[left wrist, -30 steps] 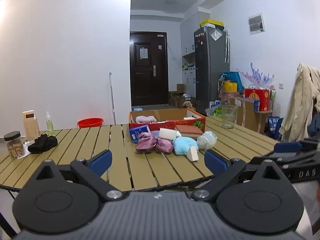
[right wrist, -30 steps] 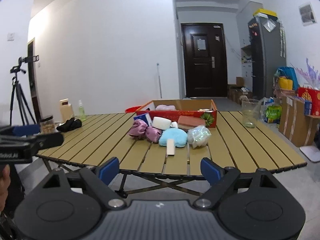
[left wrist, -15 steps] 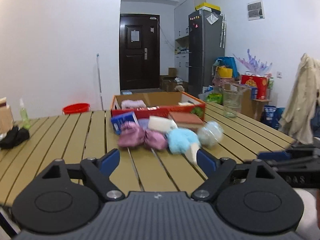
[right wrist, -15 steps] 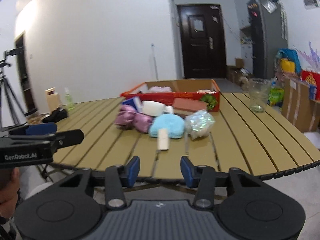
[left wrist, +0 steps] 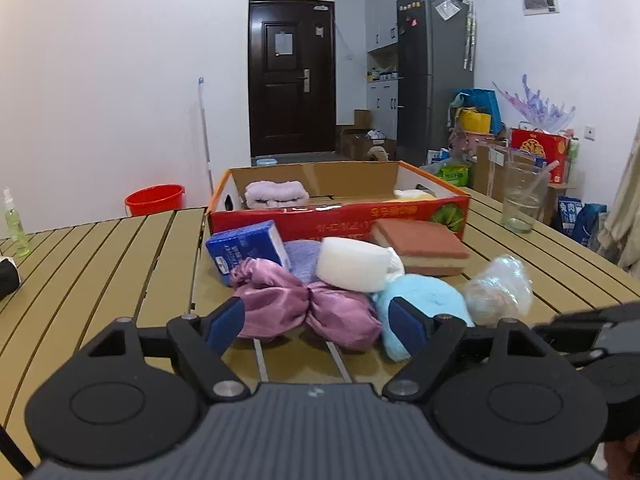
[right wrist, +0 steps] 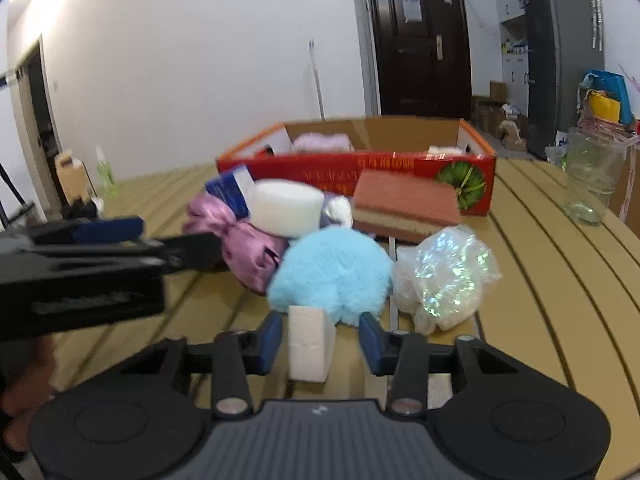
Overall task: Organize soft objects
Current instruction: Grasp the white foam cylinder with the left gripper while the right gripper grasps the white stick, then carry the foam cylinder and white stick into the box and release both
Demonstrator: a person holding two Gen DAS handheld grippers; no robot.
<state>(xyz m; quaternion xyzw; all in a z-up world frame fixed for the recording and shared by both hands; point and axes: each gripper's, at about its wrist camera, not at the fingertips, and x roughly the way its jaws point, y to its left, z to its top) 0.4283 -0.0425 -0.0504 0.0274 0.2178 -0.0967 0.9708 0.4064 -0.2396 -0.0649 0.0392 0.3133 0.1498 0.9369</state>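
L tongs (left wrist: pixel 316 322) spread by pink satin (left wrist: pixel 304 308); R tongs (right wrist: pixel 320 340) spread round white block (right wrist: pixel 310 344).

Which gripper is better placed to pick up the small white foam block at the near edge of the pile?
Right. The right gripper already has the white foam block between its open fingers. The left gripper is open in front of the purple satin cloth, off to the side of the block.

Even, soft indoor light, with no harsh shadows or glare. Fisheye distortion bends both frames' edges, and corners go dark. The right wrist view shows motion blur at left.
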